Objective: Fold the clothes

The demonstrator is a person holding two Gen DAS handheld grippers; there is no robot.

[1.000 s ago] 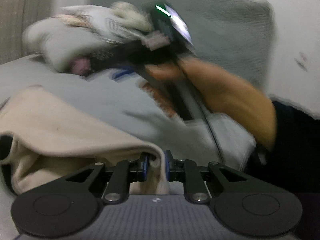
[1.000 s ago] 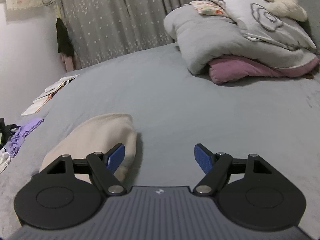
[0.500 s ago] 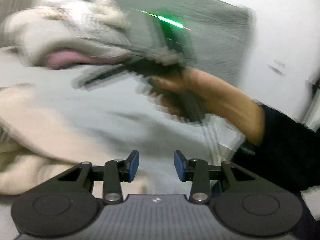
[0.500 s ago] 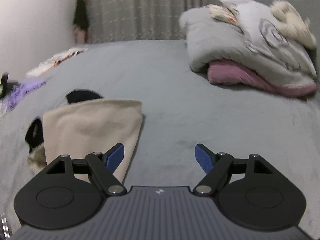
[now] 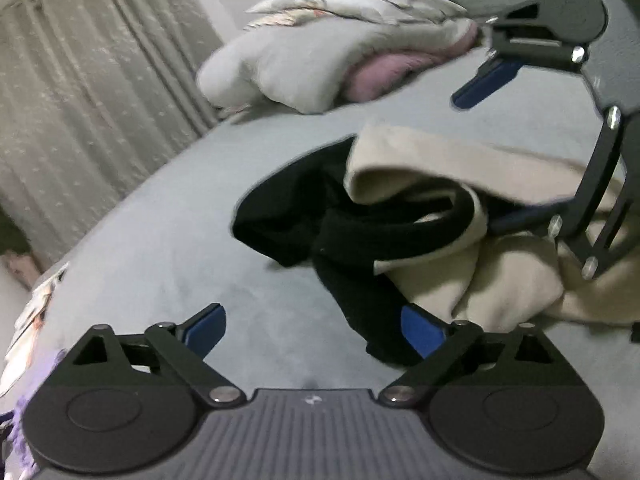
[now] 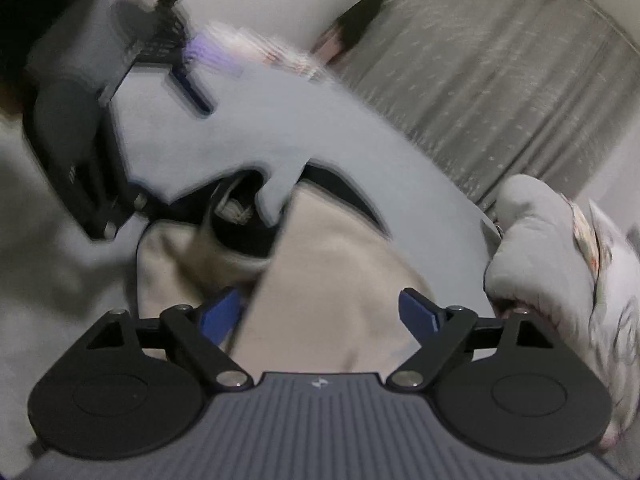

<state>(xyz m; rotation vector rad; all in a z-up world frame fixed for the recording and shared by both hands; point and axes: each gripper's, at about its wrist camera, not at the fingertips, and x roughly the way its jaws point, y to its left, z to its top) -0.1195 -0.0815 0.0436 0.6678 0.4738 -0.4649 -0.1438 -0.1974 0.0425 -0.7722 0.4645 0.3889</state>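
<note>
Beige garment with black trim [image 5: 448, 184] lies bunched on grey bed [image 5: 168, 240], right of centre in left view. Left gripper [image 5: 312, 330] spread wide, empty, near black sleeve end. Right gripper [image 6: 320, 314] also wide, empty, low over beige panel. My take: grab opposite edges, pull flat first, don't pinch both layers. Pillow pile [image 5: 320, 56] far back.

- You work over a wide grey bed cover [image 5: 168, 240] that fills the near and middle ground.
- To your far left hangs a grey speckled curtain [image 5: 80, 92].
- Far ahead lies a heap of pale grey bedding [image 5: 320, 60] over a pink blanket [image 5: 380, 72].
- Papers [image 5: 36, 312] lie at your near left.
</note>
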